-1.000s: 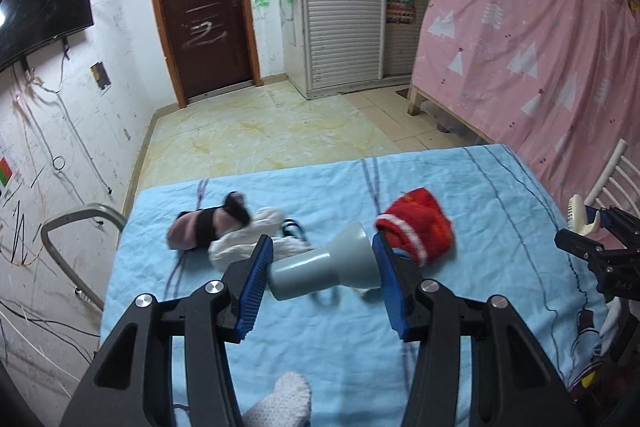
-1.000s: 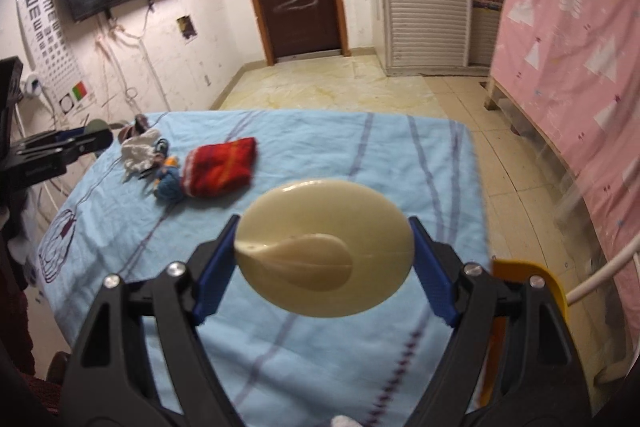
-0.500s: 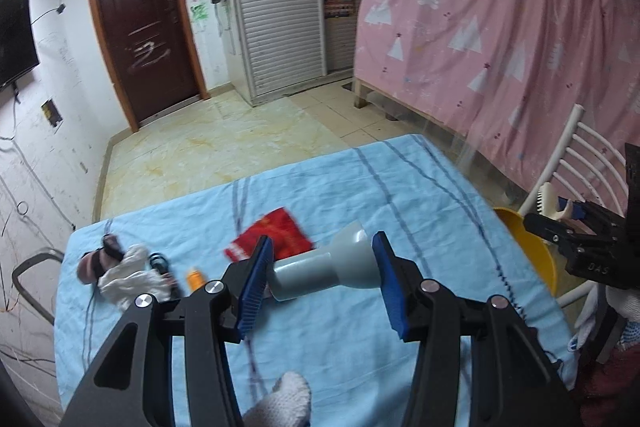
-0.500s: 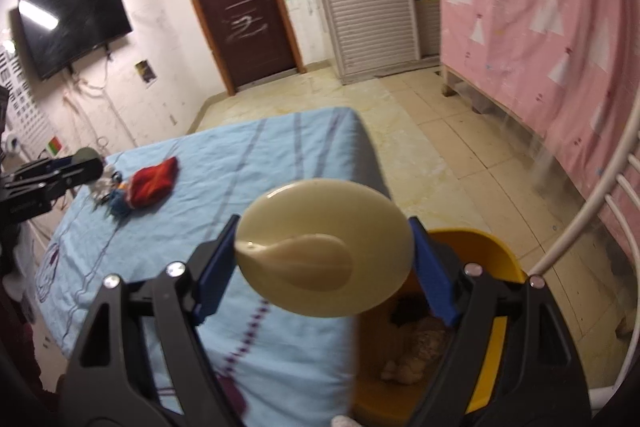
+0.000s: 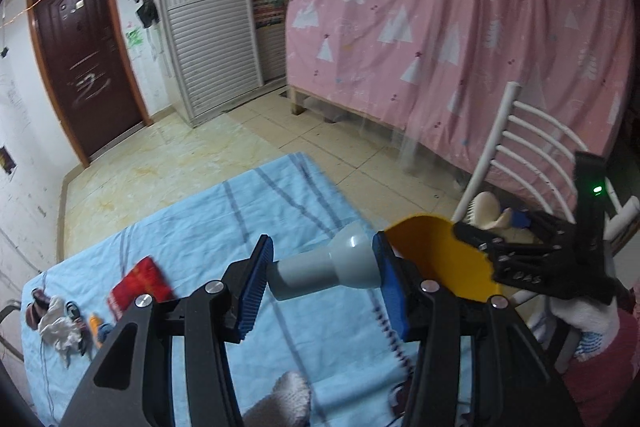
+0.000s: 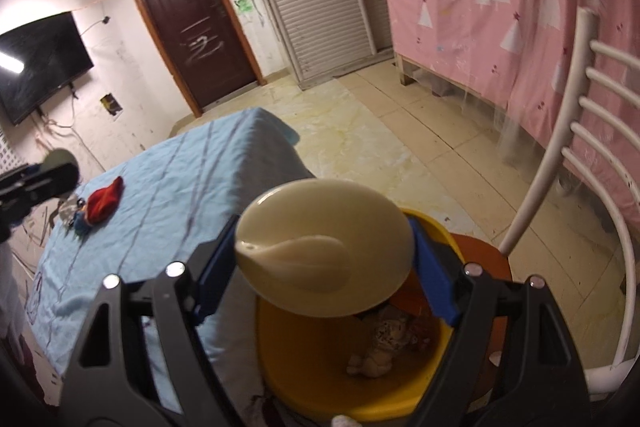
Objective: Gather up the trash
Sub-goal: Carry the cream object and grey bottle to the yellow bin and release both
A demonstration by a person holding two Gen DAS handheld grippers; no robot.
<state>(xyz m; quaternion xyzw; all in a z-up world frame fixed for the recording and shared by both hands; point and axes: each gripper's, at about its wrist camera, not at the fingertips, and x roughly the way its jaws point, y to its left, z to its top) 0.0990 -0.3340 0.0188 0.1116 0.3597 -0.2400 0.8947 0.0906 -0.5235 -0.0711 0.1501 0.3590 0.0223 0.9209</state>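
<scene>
Now that both hands have swung off the bed (image 5: pixel 192 251) toward the yellow bin (image 6: pixel 360 383) at its right, I am placed to drop. My right gripper (image 6: pixel 320 259) clamps the cream disc (image 6: pixel 324 251) above the bin mouth, face toward me. My left gripper (image 5: pixel 320 275) grips the grey tube (image 5: pixel 328 267) crosswise, flared end right, near the rim.

From my right wrist view, the cream oval piece (image 6: pixel 324 255) covers the far inner wall of the yellow bin (image 6: pixel 400 391), and I can't identify the crumpled scraps (image 6: pixel 384 347) at its bottom. The left gripper (image 6: pixel 36 183) is blurred and cut off by the frame's edge. In the left view, the small heap (image 5: pixel 64 323) on the blue sheet (image 5: pixel 248 219) is too small to sort out.
</scene>
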